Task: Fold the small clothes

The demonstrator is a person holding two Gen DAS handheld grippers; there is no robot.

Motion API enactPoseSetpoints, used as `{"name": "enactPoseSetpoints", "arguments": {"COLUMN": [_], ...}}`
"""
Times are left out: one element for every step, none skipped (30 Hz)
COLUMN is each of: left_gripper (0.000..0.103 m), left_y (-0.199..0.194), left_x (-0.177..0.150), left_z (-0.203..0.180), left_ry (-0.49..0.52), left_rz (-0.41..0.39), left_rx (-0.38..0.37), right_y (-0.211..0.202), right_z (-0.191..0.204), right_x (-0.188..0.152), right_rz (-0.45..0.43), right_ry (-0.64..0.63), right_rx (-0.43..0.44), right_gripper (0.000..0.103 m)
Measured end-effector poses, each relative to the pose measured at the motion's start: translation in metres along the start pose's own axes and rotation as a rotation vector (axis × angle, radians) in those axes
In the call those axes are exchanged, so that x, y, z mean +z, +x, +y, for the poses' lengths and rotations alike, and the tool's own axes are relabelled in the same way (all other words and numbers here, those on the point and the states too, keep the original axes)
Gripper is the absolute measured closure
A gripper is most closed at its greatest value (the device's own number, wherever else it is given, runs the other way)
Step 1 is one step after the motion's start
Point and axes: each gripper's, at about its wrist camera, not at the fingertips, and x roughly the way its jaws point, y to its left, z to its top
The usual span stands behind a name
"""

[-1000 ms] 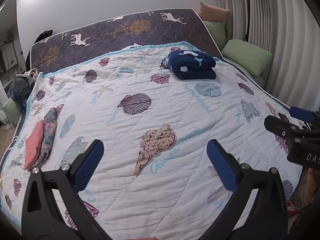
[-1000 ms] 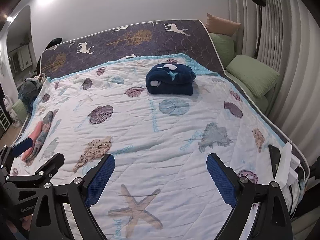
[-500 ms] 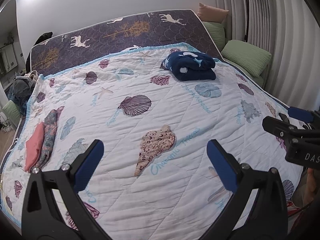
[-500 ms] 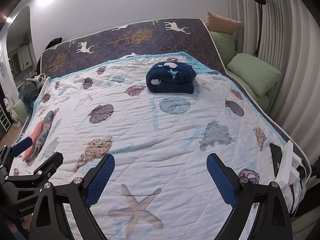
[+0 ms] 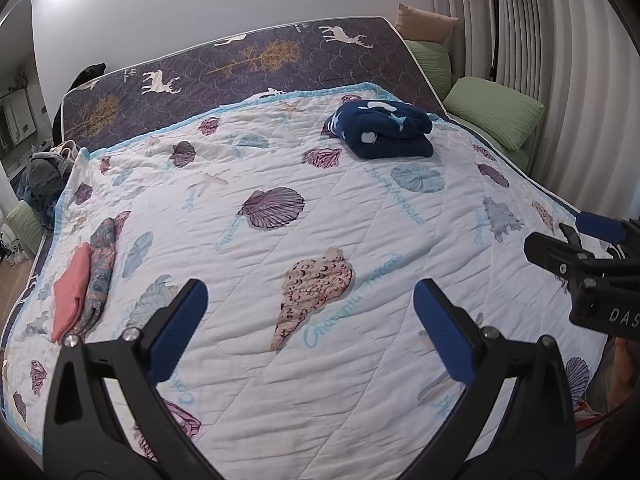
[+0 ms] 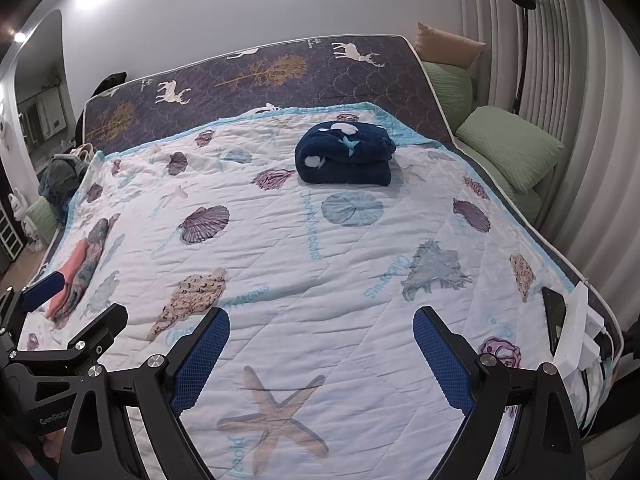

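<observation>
Two folded small clothes lie side by side at the bed's left edge: a pink piece (image 5: pixel 71 292) and a blue floral piece (image 5: pixel 101 268); both also show in the right wrist view, the pink piece (image 6: pixel 70 276) and the floral piece (image 6: pixel 89 264). My left gripper (image 5: pixel 310 326) is open and empty, held above the quilt (image 5: pixel 360 216) near the front edge. My right gripper (image 6: pixel 322 354) is open and empty, to the right of the left one. Each gripper shows at the edge of the other's view.
A folded navy blanket (image 5: pixel 382 130) lies at the far middle of the bed. Green pillows (image 5: pixel 494 110) and a floor lamp stand at the right. A phone (image 6: pixel 554 316) and a white power strip (image 6: pixel 576 332) sit at the bed's right front corner. A clothes pile (image 5: pixel 46 172) is far left.
Both grippers have drifted very slightly; the view has barely shifted. Both stay open and empty.
</observation>
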Motion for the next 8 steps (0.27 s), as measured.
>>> {"name": "enactPoseSetpoints", "arguments": {"left_gripper": [0.001,0.001,0.001,0.001,0.001,0.001,0.001,0.001], "left_y": [0.0000,0.0000,0.0000,-0.0003,0.0001,0.0001,0.0000,0.0001], "left_x": [0.0000,0.0002,0.0004,0.0002,0.0004,0.0005,0.0004,0.0003], "left_z": [0.0000,0.0000,0.0001,0.0003,0.0002,0.0001,0.0002,0.0003], "left_ry": [0.001,0.001,0.000,0.000,0.000,0.000,-0.001,-0.001], "left_rz": [0.001,0.000,-0.001,-0.001,0.000,0.000,0.000,0.000], "left_rx": [0.001,0.001,0.001,0.001,0.000,0.000,0.001,0.001], "right_y": [0.0000,0.0000,0.0000,-0.0001,-0.0002,-0.0004,-0.0005,-0.0005], "right_z": [-0.0002,-0.0001,0.0006,0.0006,0.0007,0.0004,0.0008,0.0009], "right_x": [0.0001,0.0001,-0.0005,-0.0004,-0.0005,-0.0003,-0.0005,-0.0006], "right_rz": [0.000,0.000,0.001,0.001,0.002,0.001,0.001,0.001], "right_ry": [0.001,0.001,0.000,0.001,0.001,0.001,0.001,0.000], "right_rx": [0.000,0.001,0.001,0.000,0.000,0.000,0.000,0.000], "right_gripper": [0.008,0.008,0.008,0.008,0.008,0.008,0.008,0.008]}}
